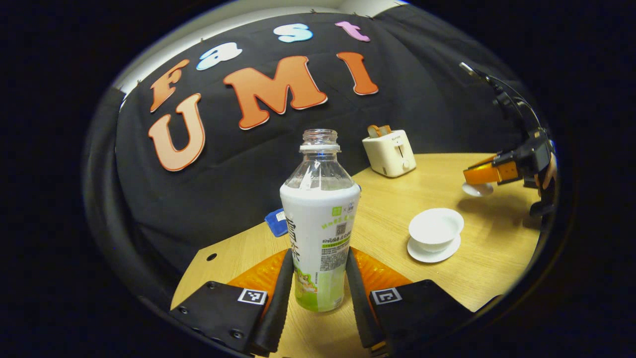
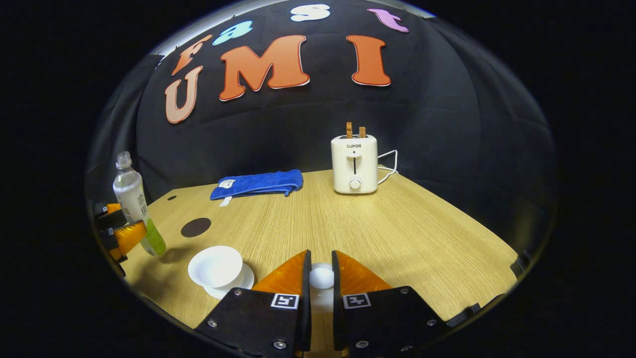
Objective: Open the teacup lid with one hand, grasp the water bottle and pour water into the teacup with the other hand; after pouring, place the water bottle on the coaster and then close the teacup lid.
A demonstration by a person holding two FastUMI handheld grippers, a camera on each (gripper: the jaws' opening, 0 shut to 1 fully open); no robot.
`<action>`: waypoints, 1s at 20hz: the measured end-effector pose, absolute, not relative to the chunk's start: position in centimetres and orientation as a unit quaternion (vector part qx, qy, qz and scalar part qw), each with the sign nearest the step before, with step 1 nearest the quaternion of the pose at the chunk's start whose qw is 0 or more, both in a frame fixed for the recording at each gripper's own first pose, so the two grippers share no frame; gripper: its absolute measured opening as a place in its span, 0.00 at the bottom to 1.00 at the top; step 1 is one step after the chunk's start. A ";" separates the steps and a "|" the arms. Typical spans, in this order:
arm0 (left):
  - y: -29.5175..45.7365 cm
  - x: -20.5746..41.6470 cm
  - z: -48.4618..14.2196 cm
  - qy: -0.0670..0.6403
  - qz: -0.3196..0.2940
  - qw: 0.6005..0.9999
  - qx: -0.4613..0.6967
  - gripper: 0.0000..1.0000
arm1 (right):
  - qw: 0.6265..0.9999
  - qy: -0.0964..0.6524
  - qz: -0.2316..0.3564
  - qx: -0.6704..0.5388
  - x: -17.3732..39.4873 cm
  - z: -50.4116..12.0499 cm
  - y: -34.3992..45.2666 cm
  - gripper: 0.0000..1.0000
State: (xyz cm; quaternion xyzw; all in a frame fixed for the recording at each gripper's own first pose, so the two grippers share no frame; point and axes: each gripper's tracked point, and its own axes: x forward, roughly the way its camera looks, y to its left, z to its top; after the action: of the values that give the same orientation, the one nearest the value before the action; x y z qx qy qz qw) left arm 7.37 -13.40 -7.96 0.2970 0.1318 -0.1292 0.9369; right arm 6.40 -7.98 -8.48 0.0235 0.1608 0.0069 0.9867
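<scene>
My left gripper (image 1: 318,286) is shut on the uncapped water bottle (image 1: 320,219), which stands upright just above the wooden table; it also shows at the far left as the water bottle (image 2: 133,204) in the right gripper view. The open white teacup (image 1: 436,227) rests on its saucer (image 1: 433,252), right of the bottle; the right gripper view has the teacup (image 2: 215,266) at lower left. My right gripper (image 2: 320,286) is shut on the white lid's knob (image 2: 321,278). In the left gripper view the lid (image 1: 478,188) hangs above the table under that gripper (image 1: 489,174). A dark round coaster (image 2: 195,227) lies behind the cup.
A cream toaster (image 2: 354,164) with bread in its slots stands at the back of the table (image 2: 397,233), its cord trailing right. A folded blue cloth (image 2: 258,183) lies at the back left. Small holes dot the table's left corner.
</scene>
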 end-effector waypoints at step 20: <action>-15.5 9.8 -10.1 0.134 -0.179 0.701 0.677 0.62 | 0.988 0.141 -0.003 0.059 5.6 -7.2 -10.2 0.17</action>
State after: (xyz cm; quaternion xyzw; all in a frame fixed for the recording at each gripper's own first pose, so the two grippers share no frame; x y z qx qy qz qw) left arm 9.82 -15.50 -10.10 0.6773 0.1341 -0.1793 0.7008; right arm 5.61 -10.22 -7.21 0.0587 0.1410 -0.0031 0.9883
